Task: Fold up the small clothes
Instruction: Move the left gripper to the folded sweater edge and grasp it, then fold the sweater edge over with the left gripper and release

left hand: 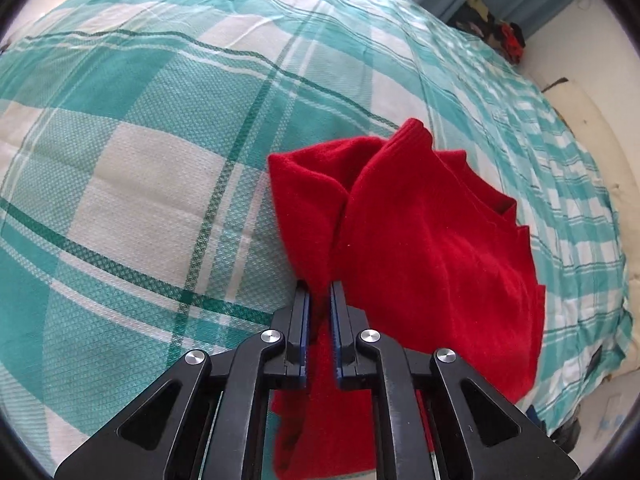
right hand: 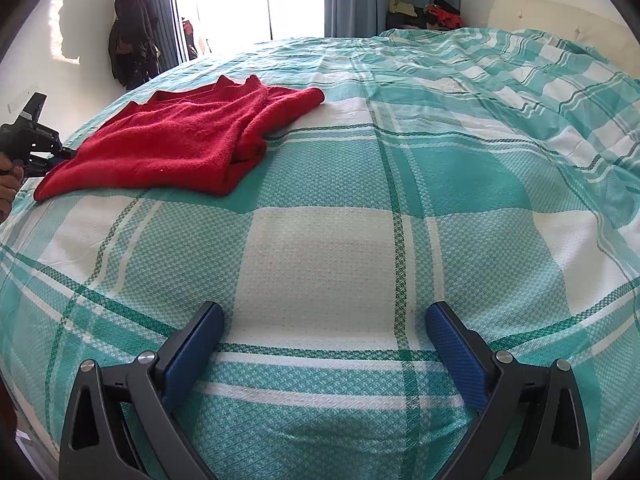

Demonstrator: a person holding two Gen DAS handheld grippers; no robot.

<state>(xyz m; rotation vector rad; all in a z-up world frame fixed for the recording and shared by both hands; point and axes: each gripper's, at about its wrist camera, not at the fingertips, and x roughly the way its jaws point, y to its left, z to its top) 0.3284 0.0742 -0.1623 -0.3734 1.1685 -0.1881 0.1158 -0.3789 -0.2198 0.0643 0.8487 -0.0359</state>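
Red knitted sweater [right hand: 176,140] lies near the far-left edge of the teal-and-white checked bedspread [right hand: 360,240], partly doubled over but still rumpled (folding looks barely begun, I judge). Its long axis runs from the left gripper [left hand: 319,292], pinched shut on a hem corner, toward the sleeve end pointing at the window. The right gripper [right hand: 324,320] hangs wide open, empty.

Red sweater [right hand: 168,144] fuzzy knit (matt); bedspread [right hand: 340,240] textured woven cloth.
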